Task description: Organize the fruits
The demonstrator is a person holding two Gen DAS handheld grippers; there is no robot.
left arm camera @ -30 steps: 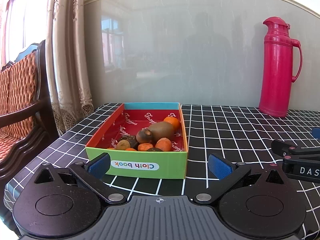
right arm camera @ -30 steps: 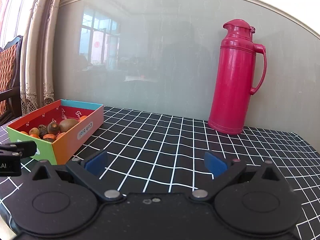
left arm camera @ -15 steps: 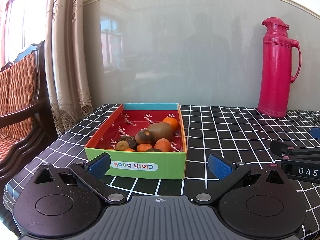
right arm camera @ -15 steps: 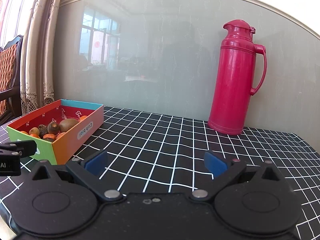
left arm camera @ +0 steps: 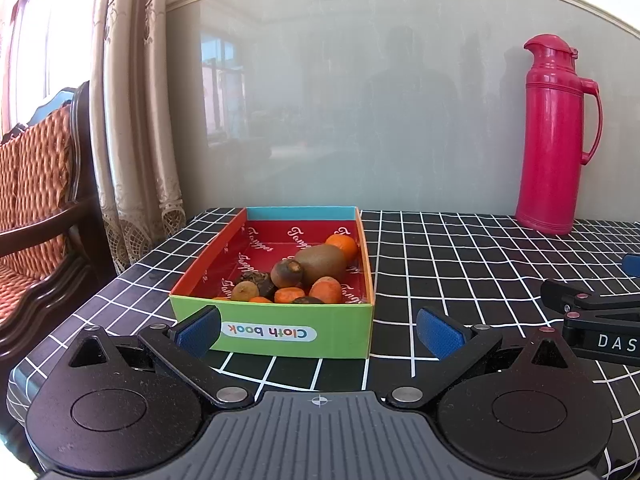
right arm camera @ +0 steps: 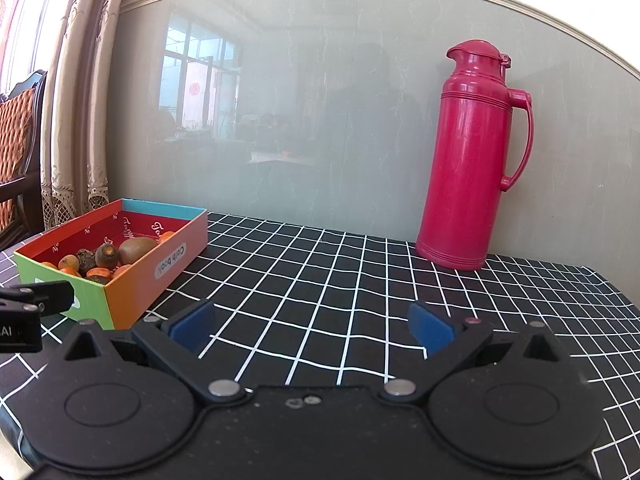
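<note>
A colourful cardboard box (left arm camera: 272,334) marked "Cloth book" stands on the checked table just ahead of my left gripper (left arm camera: 318,330). Inside lie a brown kiwi (left arm camera: 322,262), an orange mandarin (left arm camera: 342,245), several small orange fruits (left arm camera: 325,290) and dark brown ones (left arm camera: 286,273). The left gripper is open and holds nothing. In the right wrist view the same box (right arm camera: 136,280) sits at the far left with the kiwi (right arm camera: 136,249) in it. My right gripper (right arm camera: 312,324) is open over bare tablecloth, empty.
A tall red thermos (right arm camera: 474,156) stands at the back right against the grey wall panel, also the thermos (left arm camera: 554,136) in the left view. A wooden chair (left arm camera: 36,200) and curtains (left arm camera: 132,120) lie left of the table edge.
The left gripper has drifted slightly, so the box sits a touch further left and lower in view. The right gripper has not visibly moved.
</note>
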